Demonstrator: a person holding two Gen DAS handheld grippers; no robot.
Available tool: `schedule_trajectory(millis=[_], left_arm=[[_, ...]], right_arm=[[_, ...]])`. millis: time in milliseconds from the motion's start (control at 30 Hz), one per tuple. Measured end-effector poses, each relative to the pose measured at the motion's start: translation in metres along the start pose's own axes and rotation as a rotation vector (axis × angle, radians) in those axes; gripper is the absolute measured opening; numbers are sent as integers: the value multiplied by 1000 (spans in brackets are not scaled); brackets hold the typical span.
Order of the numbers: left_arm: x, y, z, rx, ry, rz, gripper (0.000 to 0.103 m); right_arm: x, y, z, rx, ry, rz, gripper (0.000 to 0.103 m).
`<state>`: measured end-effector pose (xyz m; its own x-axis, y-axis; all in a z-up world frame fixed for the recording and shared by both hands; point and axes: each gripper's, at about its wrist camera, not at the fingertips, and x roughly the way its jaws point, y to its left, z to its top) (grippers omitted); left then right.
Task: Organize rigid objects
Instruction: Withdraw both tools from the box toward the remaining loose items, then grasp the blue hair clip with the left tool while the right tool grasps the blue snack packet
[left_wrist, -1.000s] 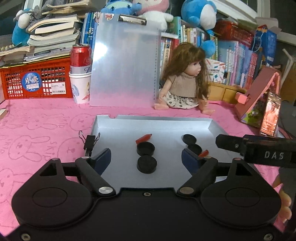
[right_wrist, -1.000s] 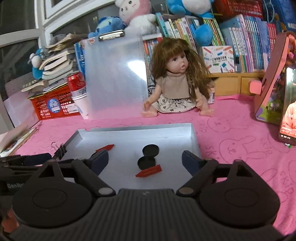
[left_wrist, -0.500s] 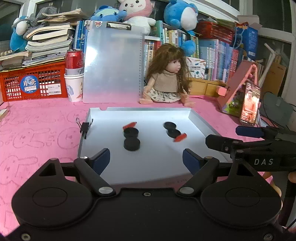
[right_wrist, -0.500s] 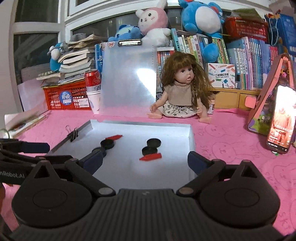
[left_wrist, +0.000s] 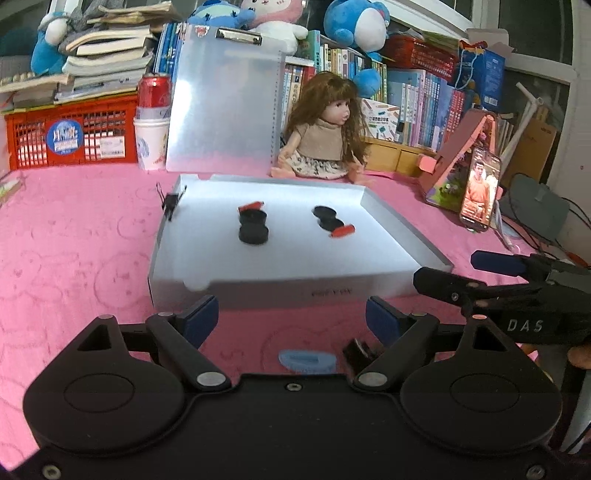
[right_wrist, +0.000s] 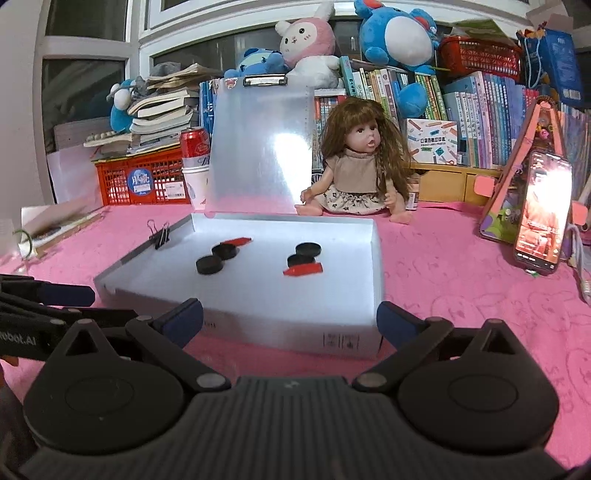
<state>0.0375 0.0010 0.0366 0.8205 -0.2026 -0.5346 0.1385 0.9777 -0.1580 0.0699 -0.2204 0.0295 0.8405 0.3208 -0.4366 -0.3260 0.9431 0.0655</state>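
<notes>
A silver tray (left_wrist: 258, 295) (right_wrist: 258, 325) lies on the pink cloth. In it are black round caps, two on the left (left_wrist: 253, 233) (right_wrist: 209, 265) and two on the right (left_wrist: 324, 212) (right_wrist: 307, 249), and two red pieces (left_wrist: 342, 230) (right_wrist: 303, 270). A black binder clip (left_wrist: 170, 201) (right_wrist: 161, 236) grips its left rim. My left gripper (left_wrist: 291, 317) is open and empty, in front of the tray. My right gripper (right_wrist: 290, 319) is open and empty too, also in front of the tray. A small blue object (left_wrist: 306, 361) and a black piece (left_wrist: 356, 350) lie on the cloth by the left gripper.
A doll (left_wrist: 325, 136) sits behind the tray beside a leaning clipboard (left_wrist: 225, 103). A red basket (left_wrist: 70, 136), a can on a paper cup (left_wrist: 153, 122), books and plush toys line the back. A phone (left_wrist: 479, 188) on a pink stand is at the right.
Both grippers have pulled back from over the tray to in front of its near edge. The tray's contents have not moved. The blue object and black piece came into view.
</notes>
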Motion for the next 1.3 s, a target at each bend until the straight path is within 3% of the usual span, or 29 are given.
schedule_trajectory(millis=[467,900,1133,1300], left_arm=[[-10,-8,-38,22,44,-22,87],[-9,-4,-46,-15,11,41,86],[-2,-4,-43,-15,-2,66,72],[1,-5,-42,-14,-1,65,69]], right_arm=[[-24,13,-36,-58,-35,-23,103],[-23,8,-52,-29,-24,-67,103],[-20,9,-53,-13,-25,-68,103],[-18,10,-52,-20,-22,-55,100]])
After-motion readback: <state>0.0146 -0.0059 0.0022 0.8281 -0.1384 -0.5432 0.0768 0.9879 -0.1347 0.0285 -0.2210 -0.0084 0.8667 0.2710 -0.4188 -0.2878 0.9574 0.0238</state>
